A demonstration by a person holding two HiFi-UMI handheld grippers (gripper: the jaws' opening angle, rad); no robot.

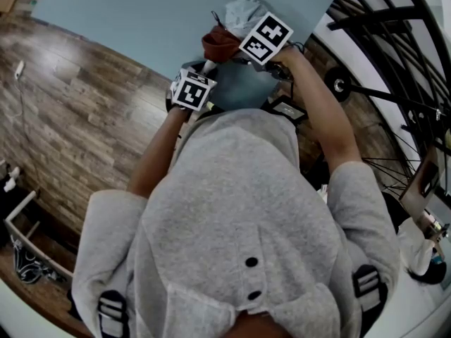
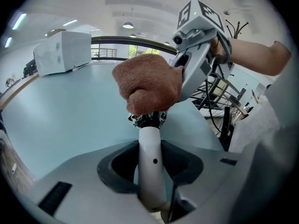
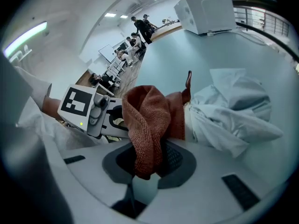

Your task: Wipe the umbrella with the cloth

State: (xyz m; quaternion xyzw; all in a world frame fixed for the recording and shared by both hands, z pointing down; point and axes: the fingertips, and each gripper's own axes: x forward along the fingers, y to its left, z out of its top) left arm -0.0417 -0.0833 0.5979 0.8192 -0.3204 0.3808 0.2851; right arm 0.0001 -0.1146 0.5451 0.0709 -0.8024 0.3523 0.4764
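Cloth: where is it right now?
Head view, top centre: the cloth is clamped in the right gripper, bunched on the umbrella just beyond the white handle in the left gripper.

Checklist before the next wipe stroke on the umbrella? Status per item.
1. Left gripper clamped on umbrella handle: ok.
2. Right gripper clamped on cloth: ok, the cloth is bunched between its jaws.
3. Cloth in contact with the umbrella: ok, it sits over the umbrella just beyond the handle.
4. Canopy spread out for wiping: not ok, it lies crumpled on the table.
5. Grippers apart from each other: ok, close but not touching.
6. White box out of the way: ok, it is at the table's far end.
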